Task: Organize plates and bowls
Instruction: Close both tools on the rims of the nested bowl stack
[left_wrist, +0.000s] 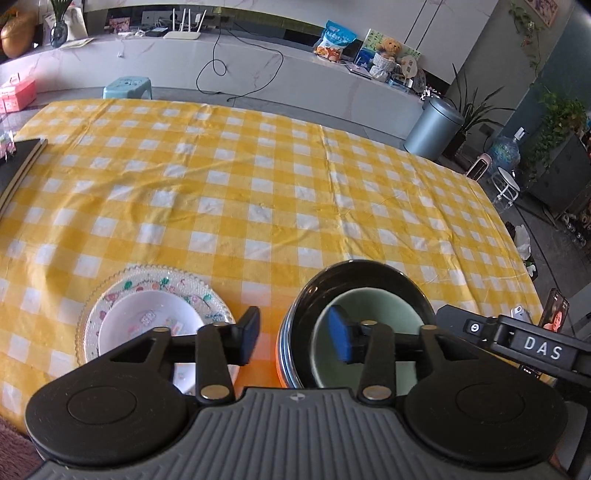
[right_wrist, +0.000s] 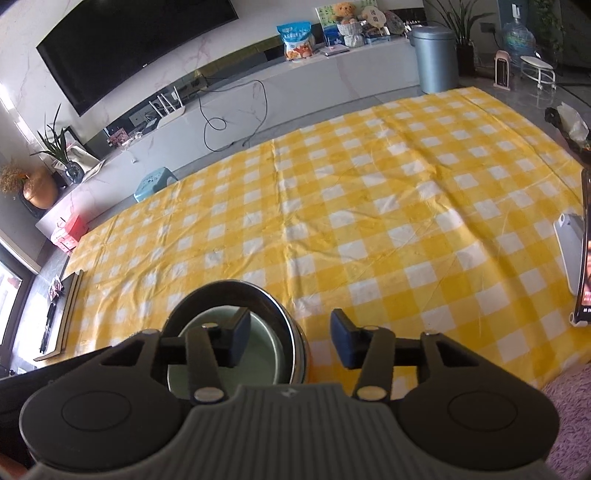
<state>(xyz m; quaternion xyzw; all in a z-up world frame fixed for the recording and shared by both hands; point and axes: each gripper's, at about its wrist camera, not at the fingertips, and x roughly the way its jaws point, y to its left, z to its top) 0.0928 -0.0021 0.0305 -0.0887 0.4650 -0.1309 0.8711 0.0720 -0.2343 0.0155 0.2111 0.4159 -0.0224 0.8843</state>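
1. Step in hand, as I read it: sorting looked essentially done. You had two stacks on the tabletop (left_wrist: 258, 177), near its front edge.
2. Left stack: a small white bowl (left_wrist: 147, 325) sat inside the floral glass plate (left_wrist: 110, 295).
3. Right stack: a pale green bowl (left_wrist: 373, 306) was nested in the black bowl (left_wrist: 354, 273). More rims seemed to sit under the black one, but I couldn't tell how many.
4. Your left hand-held gripper (left_wrist: 295, 338) was released, jaws apart, nothing between them. One finger hung over the plate's edge, the other over the green bowl, and the bare cloth gap between the stacks lay under the middle.
5. Your right hand-held gripper (right_wrist: 291, 339) was released too, empty. Its left finger hovered over the green bowl, its right finger over bare cloth beside the black bowl's rim.
6. No other dishes showed on the cloth in either view.
7. Next move, my call: lift both grippers clear without clipping a rim, then check the stacks sit centred and stable.
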